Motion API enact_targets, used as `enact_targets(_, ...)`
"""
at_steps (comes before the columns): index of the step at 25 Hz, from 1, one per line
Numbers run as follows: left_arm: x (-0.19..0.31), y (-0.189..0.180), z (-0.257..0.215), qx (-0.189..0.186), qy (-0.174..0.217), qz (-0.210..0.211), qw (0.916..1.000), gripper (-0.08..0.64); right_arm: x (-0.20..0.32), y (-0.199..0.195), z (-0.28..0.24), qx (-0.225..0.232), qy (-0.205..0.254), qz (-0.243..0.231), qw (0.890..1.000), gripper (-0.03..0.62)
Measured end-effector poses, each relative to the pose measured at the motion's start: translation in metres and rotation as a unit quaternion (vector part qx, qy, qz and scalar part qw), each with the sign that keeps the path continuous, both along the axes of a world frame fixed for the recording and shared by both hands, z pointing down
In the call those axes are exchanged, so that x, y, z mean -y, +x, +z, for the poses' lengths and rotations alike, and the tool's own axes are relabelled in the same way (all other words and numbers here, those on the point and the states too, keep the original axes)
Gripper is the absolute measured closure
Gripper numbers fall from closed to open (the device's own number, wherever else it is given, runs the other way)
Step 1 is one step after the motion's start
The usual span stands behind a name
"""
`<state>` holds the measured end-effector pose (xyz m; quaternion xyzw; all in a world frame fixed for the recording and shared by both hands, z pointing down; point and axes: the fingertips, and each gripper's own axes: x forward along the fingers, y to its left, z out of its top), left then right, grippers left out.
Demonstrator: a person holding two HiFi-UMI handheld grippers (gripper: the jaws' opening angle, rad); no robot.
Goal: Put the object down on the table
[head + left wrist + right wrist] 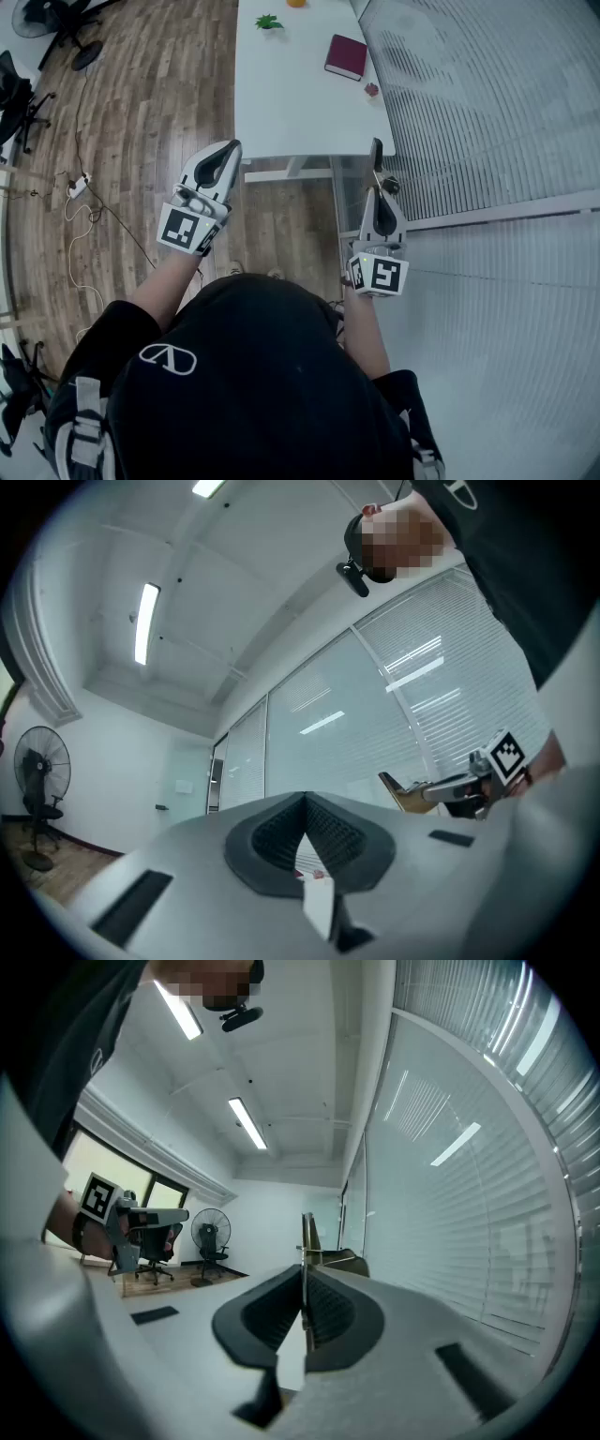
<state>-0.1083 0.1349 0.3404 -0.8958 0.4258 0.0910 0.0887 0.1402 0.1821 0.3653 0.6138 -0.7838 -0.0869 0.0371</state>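
Both clamped shut tbh
Left tongs (305,803) are closed empty; a thin flat object (306,1234) is pinched by the right tongs (303,1277).

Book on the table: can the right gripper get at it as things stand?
Probably yes. The book lies bare near the table's right edge; only a small red thing sits between it and the shut right gripper.

Wooden floor (159,103) was laid from 9 to 12 o'clock; a white counter (300,103) was set at 12, a blind-covered glass wall (469,94) at 2, a standing fan (42,17) at 11.
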Motion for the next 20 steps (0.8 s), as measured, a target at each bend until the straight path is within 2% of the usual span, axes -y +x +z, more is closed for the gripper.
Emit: enact_targets(20,-0.006,0.008,-0.003,-0.003,-0.001,0.004,1.0,0.555,-0.003,-0.003,-0.008,0.019,0.017,-0.014,1.0,0.588)
